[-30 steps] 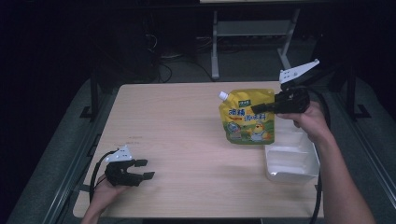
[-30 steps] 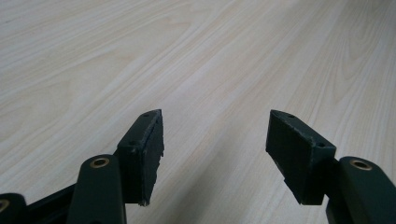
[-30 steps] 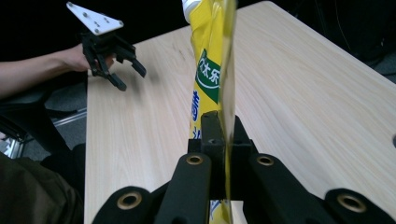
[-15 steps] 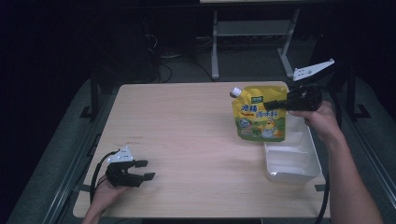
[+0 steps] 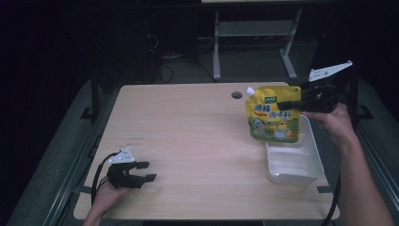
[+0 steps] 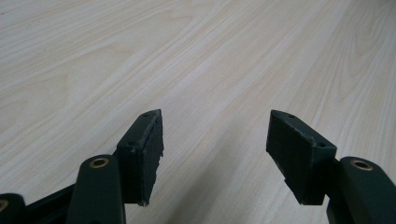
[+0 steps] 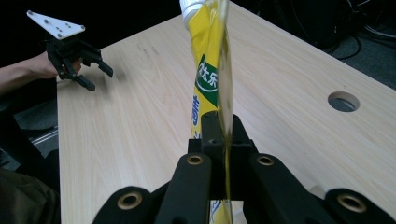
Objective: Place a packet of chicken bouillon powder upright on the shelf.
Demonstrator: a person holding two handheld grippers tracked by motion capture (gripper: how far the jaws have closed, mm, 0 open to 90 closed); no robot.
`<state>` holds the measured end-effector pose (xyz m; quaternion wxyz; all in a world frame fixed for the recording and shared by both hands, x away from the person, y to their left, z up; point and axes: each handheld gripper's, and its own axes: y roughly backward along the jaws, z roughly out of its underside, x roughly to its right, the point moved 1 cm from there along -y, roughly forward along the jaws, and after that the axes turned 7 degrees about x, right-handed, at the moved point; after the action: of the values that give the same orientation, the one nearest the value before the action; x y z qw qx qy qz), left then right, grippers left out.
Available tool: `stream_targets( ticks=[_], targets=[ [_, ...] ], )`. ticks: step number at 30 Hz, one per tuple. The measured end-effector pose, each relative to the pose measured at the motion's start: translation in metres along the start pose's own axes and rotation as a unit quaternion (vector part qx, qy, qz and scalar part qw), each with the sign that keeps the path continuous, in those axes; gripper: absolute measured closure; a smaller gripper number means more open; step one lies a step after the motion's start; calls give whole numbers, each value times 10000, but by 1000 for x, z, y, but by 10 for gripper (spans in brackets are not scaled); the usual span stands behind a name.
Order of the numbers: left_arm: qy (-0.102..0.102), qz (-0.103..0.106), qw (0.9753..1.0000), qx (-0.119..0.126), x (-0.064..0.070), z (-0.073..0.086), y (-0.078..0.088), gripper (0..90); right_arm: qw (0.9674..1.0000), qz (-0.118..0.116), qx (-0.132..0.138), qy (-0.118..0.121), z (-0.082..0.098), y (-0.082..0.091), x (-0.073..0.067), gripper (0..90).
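- Two hand-held grippers work over a pale wooden table point(image 5: 188, 132).
- On the right side, the right gripper point(image 5: 292, 102) has its fingers pinching the top right corner of a yellow stand-up refill pouch with a white spout point(image 5: 273, 115); in the right gripper view the pouch's thin edge point(image 7: 219, 70) runs between the pressed-together fingers.
- That pouch hangs upright in the air above the far end of a white rectangular plastic tray point(image 5: 294, 162), which sits at the table's right edge.
- Near the left corner of the table, the left gripper point(image 5: 143, 171) rests low, its fingers spread with bare wood between them point(image 6: 215, 140), well apart from the pouch.
- A round cable hole point(image 5: 236, 95) lies just left of the spout.
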<state>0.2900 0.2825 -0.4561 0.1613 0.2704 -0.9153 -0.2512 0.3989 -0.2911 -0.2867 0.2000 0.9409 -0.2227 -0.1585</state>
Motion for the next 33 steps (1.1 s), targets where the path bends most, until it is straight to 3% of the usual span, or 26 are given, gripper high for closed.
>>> stream_targets(
  ticks=[23, 33],
  targets=[
    [6, 35, 10000, -11, 3, 0, -1, 362, 9989, 384, 5, -280, 23, 33, 14, 895],
    [10, 41, 10000, -11, 4, 0, -2, 361, 9973, 597, 17, -426, 40, 32, 24, 894]
  ],
)
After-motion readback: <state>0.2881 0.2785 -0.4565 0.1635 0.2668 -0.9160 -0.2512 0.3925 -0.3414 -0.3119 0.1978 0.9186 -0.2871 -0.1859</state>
